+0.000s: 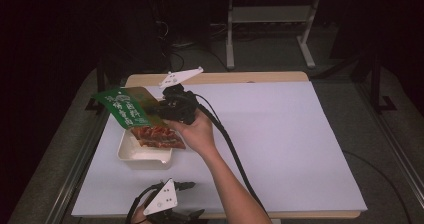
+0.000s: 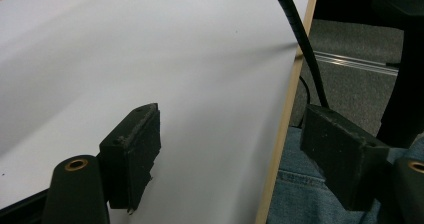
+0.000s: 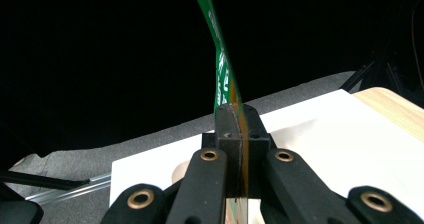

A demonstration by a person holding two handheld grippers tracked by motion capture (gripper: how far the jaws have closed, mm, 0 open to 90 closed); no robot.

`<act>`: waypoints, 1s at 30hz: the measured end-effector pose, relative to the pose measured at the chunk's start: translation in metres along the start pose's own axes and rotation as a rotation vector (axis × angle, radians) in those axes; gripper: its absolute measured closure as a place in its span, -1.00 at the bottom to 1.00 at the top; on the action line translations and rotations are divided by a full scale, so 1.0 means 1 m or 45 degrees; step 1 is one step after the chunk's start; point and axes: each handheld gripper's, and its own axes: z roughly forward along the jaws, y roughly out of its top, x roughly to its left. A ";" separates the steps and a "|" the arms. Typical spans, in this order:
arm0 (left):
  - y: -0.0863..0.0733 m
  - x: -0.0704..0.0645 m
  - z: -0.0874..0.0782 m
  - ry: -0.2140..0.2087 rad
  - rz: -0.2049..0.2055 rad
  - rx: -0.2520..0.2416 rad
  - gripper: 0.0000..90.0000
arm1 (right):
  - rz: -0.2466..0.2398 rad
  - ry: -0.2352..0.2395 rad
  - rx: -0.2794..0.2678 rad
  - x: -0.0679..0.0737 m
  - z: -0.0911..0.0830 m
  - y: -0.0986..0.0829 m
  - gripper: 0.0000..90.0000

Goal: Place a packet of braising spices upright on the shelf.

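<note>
Green packet (image 1: 122,108) hangs in the air above the left part of the table, tilted, its printed green top pointing up and to the left and its clear lower end, showing red-orange food (image 1: 159,135), dipping into a white tray (image 1: 131,154). The right gripper (image 1: 167,109) is clamped on the packet's right edge; in the right gripper view the two black jaws are pressed together on the thin green and orange edge (image 3: 227,91), which rises straight up from between them. The person's right hand (image 1: 197,129) holds that gripper from below and to the right, just beside the tray, with the cable (image 1: 235,151) trailing back along the forearm.

The tray rests on the white table cover (image 1: 280,134), near its left side. The left gripper (image 1: 172,201) lies low at the near edge of the table, well apart from the packet, its jaws spread wide with nothing between them. Blue denim (image 2: 305,199) shows past the table's wooden edge (image 2: 282,134).
</note>
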 end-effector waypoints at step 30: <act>-0.002 -0.002 0.001 -0.001 0.010 0.015 -0.47 | 0.119 -0.058 0.019 -0.015 0.051 -0.033 0.98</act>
